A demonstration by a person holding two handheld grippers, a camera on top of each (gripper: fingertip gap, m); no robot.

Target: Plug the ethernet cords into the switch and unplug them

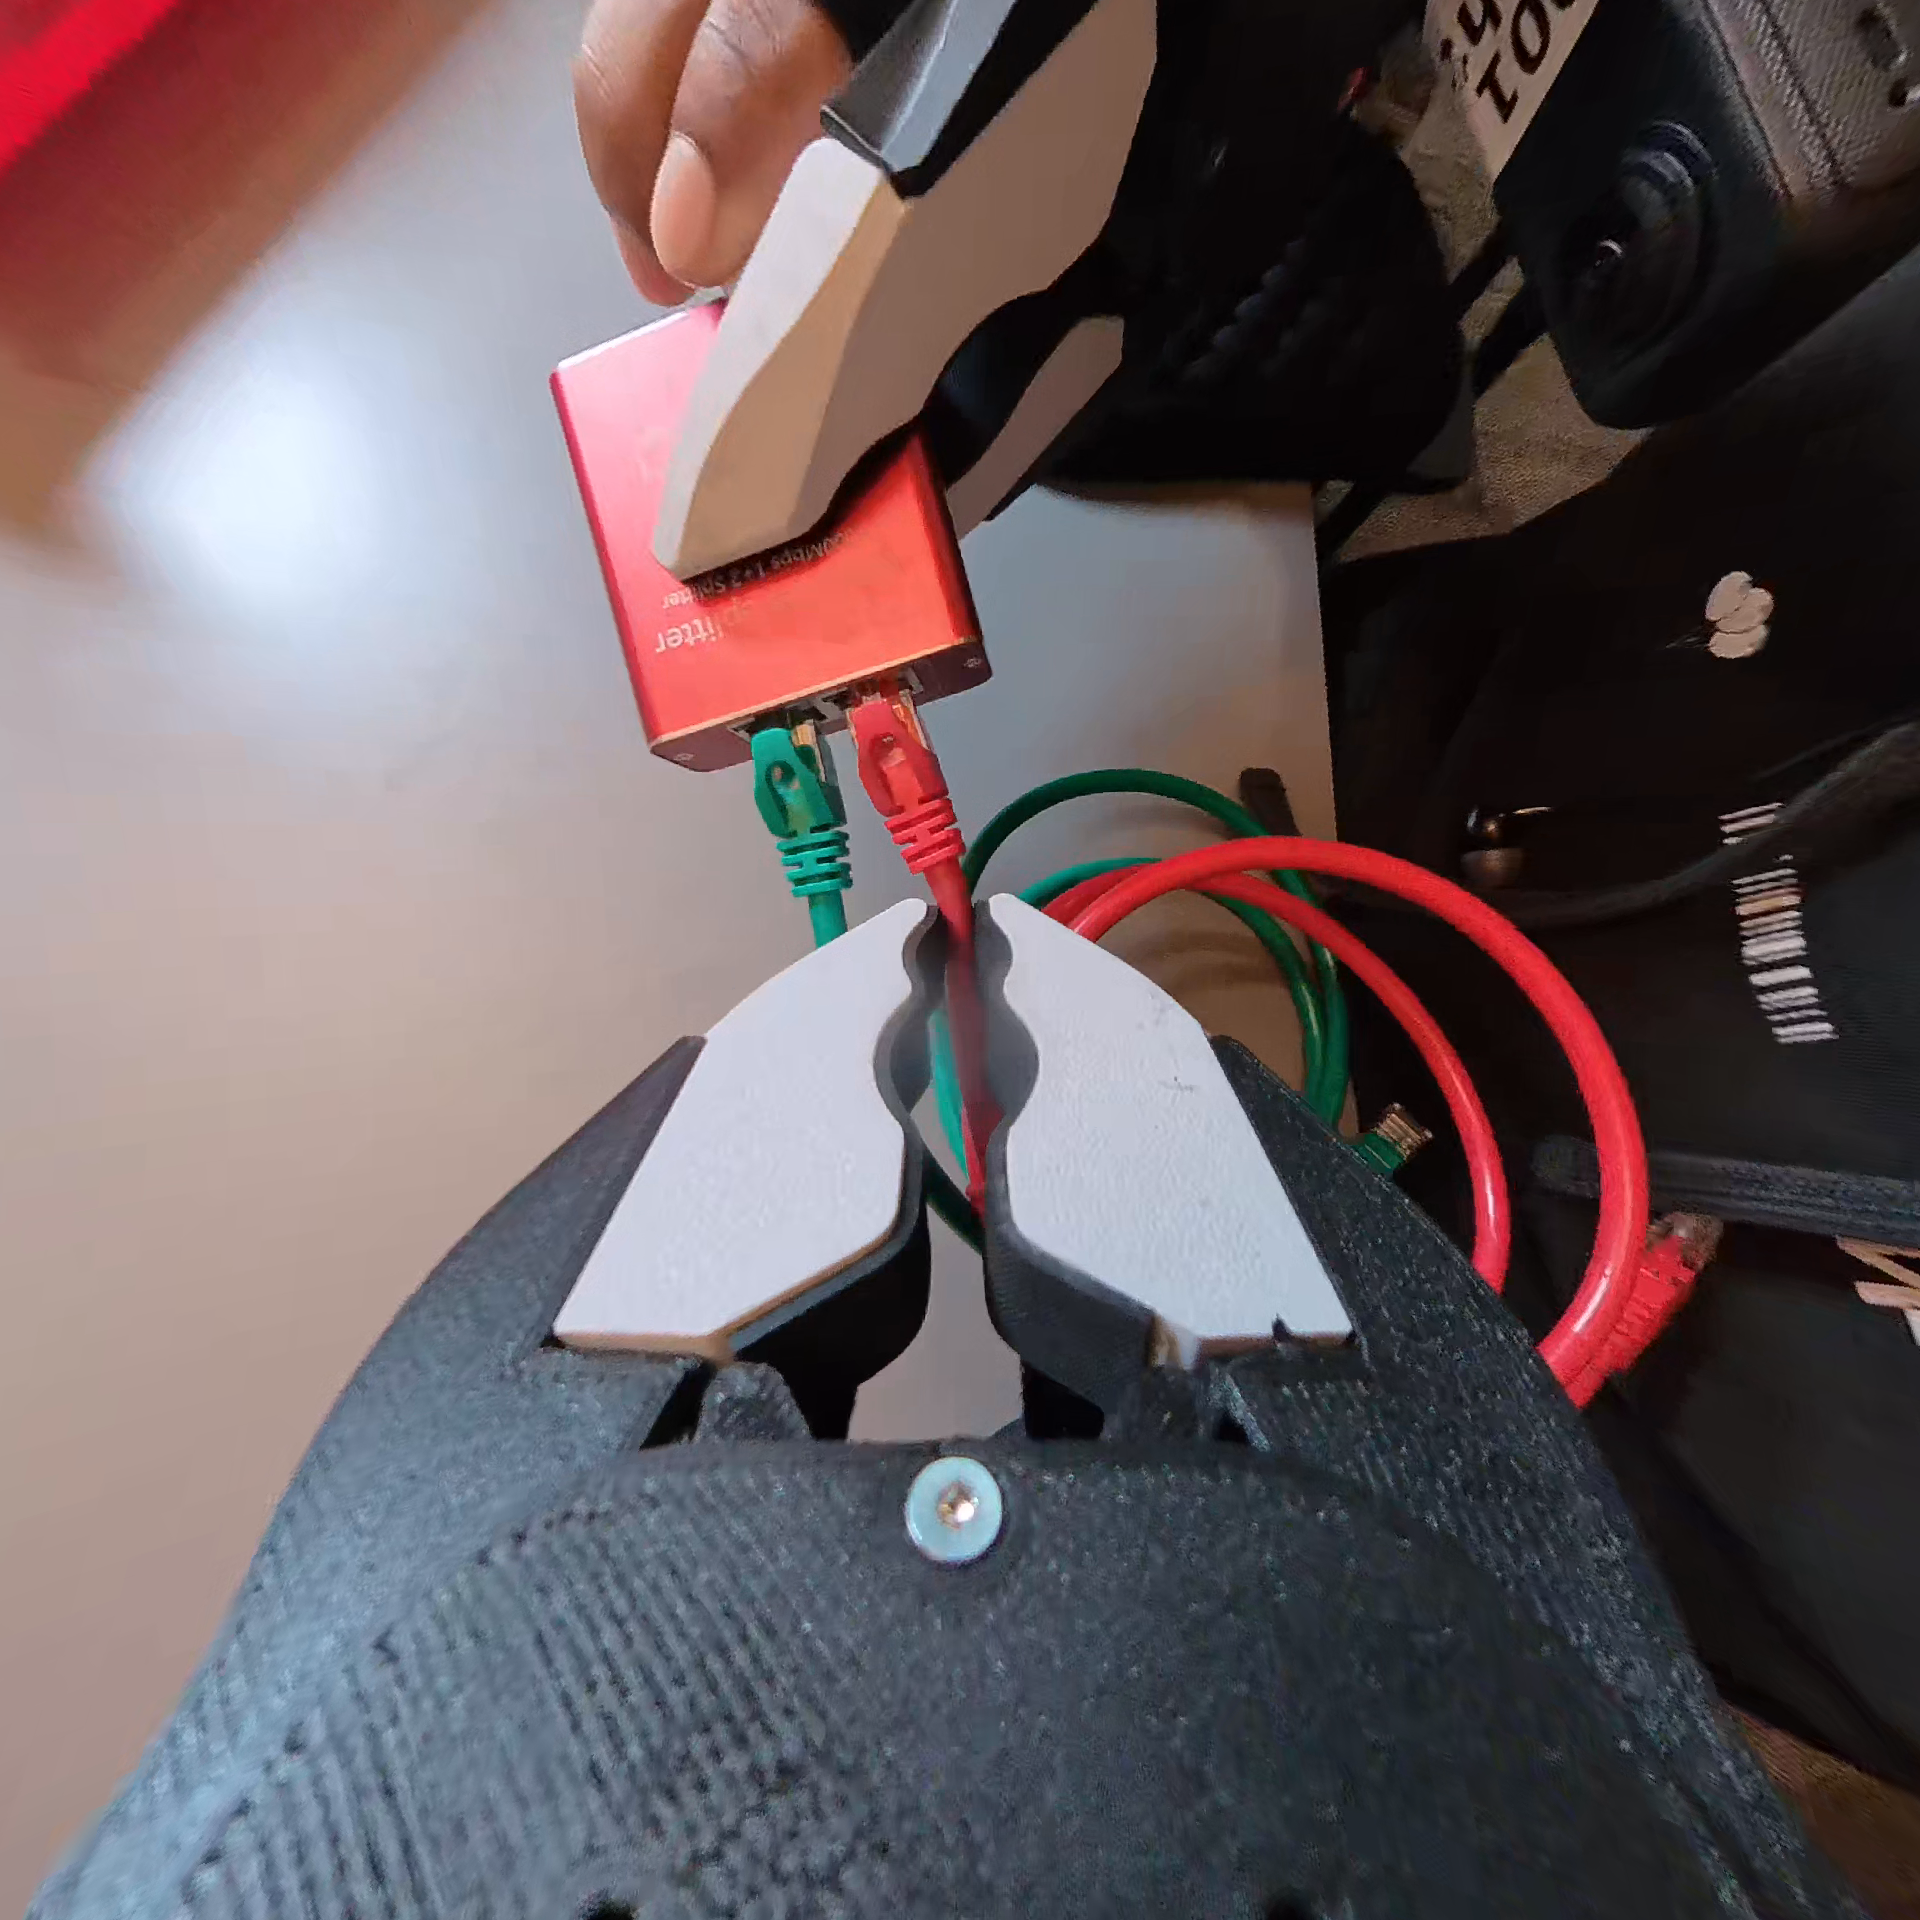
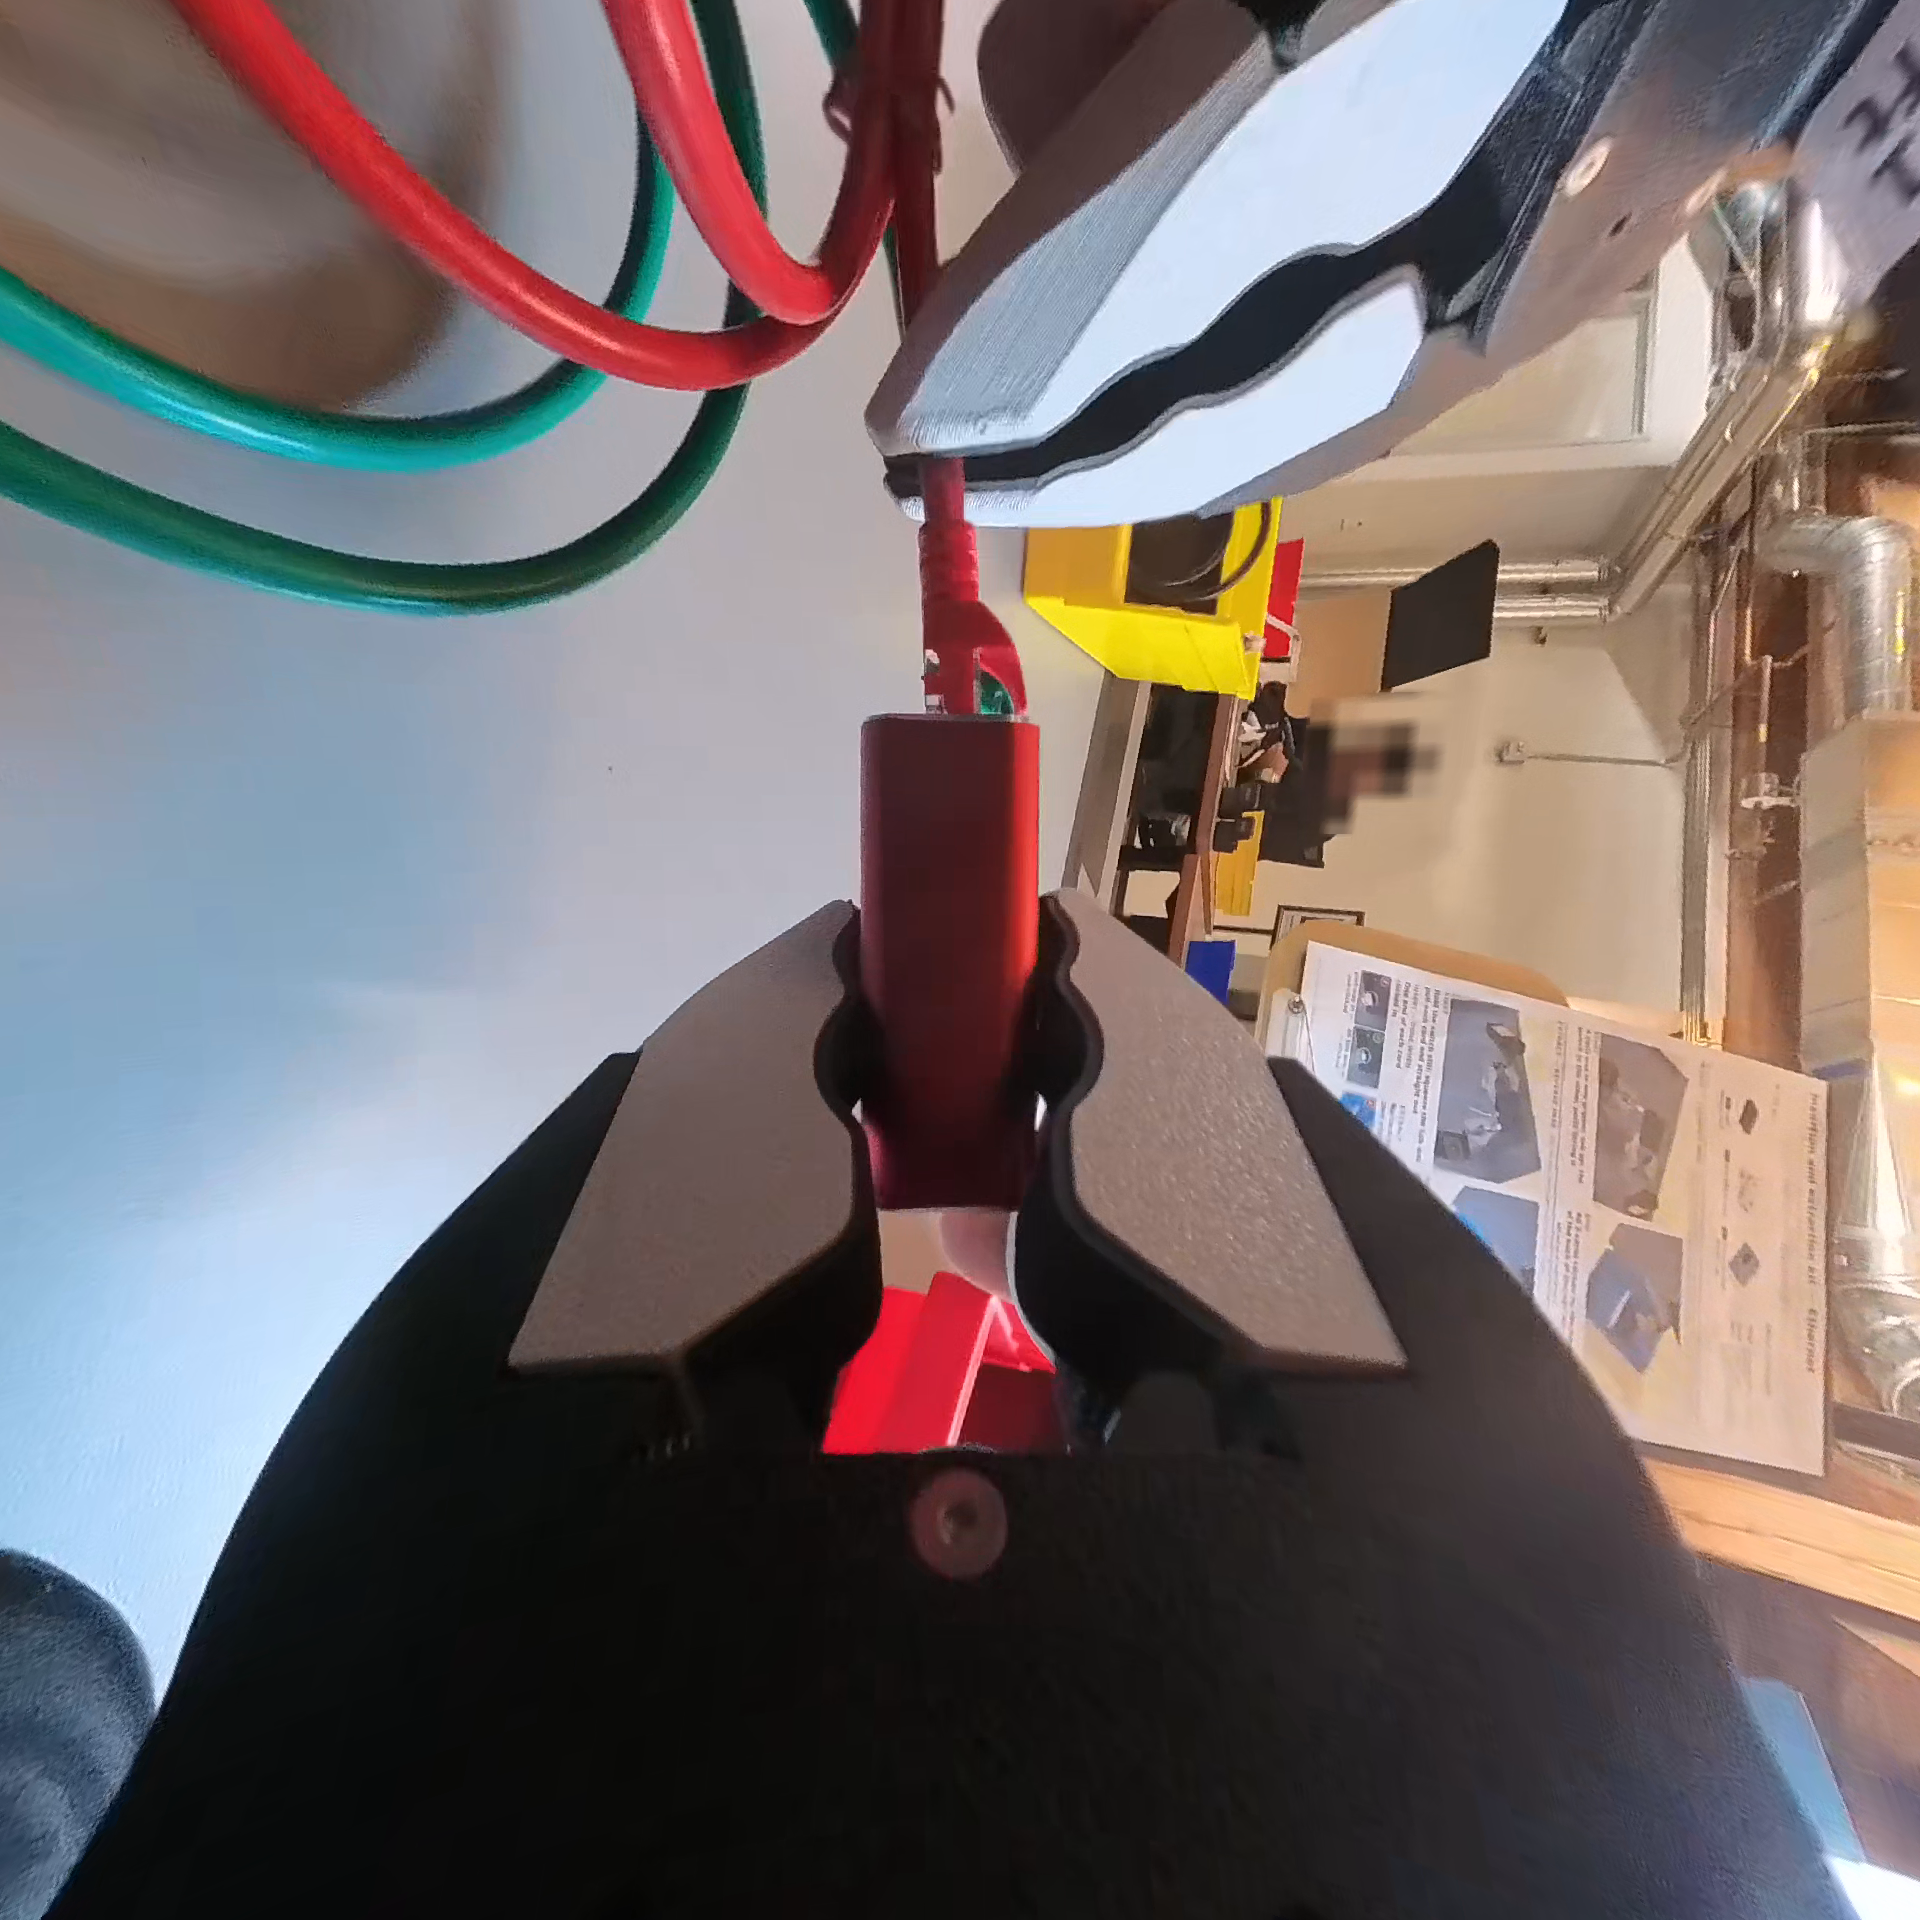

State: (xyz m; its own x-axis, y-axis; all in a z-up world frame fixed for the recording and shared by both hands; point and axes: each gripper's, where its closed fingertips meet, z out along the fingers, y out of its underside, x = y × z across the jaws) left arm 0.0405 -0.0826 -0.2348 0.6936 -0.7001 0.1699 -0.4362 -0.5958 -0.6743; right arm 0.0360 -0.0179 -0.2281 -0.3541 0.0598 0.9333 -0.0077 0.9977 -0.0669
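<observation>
- Left claw (image 1: 958, 914) is clenched on the red ethernet cord (image 1: 961, 997), just behind the strain relief of its plug.
- Right claw (image 2: 948, 920) is clamped on the red switch (image 1: 769, 582), its grey fingers (image 1: 790, 353) pressing the switch's broad faces; both are held up off the white table (image 1: 260, 727).
- Red plug (image 1: 902, 769) and green plug (image 1: 795, 790) sit side by side in the switch's ports.
- Green ethernet cord (image 1: 1112, 784) and the red one loop away from the switch, their free plugs hanging beyond the loops.
- Beyond the switch, in the right wrist view, a yellow bin (image 2: 1132, 613) and a printed sheet (image 2: 1558, 1195) show.
</observation>
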